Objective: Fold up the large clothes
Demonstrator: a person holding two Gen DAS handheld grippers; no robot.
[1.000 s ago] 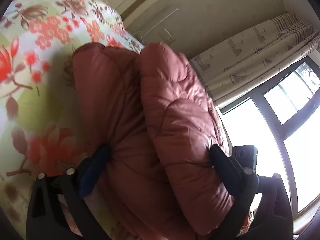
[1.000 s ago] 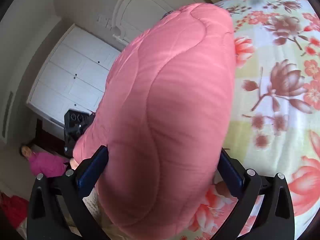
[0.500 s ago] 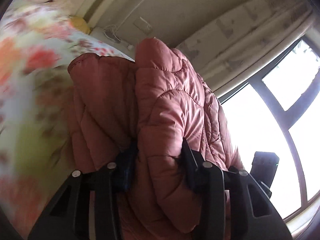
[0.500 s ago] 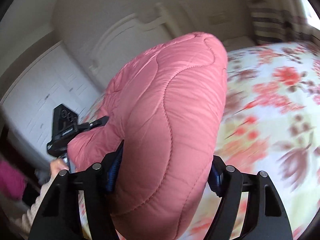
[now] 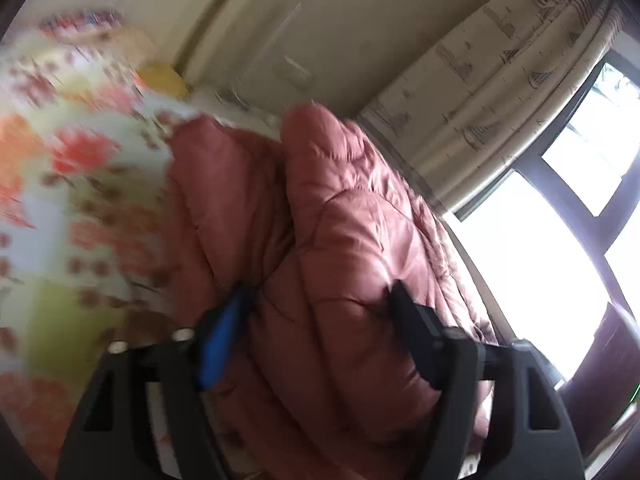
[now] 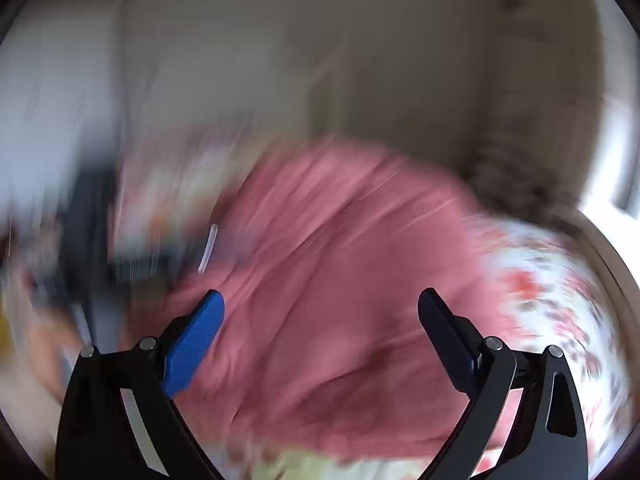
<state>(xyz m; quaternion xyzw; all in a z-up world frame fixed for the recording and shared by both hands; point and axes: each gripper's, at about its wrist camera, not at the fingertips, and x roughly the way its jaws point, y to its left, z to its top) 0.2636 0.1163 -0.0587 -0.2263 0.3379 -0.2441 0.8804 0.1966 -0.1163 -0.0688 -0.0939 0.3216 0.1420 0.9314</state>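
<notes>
While both views are smeared by motion blur, the main relations can be read.
Bed cover (image 5: 72, 208): floral print in red, green and white, filling the left side of the left wrist view; in the right wrist view it shows at the right and along the bottom edge.
Left gripper (image 5: 320, 300): clenched on a thick fold of the jacket, with the blue pad pressed into the fabric on the left and the dark pad dug in on the right.
Pink quilted jacket (image 5: 344, 240): bunched in two puffy ridges that run away from the left gripper, beside the bed cover's right edge.
Curtain (image 5: 492, 92): pale, patterned, right of the jacket.
Window (image 5: 532, 276): bright, at far right.
Right gripper (image 6: 320, 308): spread wide, released; the jacket (image 6: 340, 280) lies beyond and between the fingers, and I cannot tell whether either pad touches it.
</notes>
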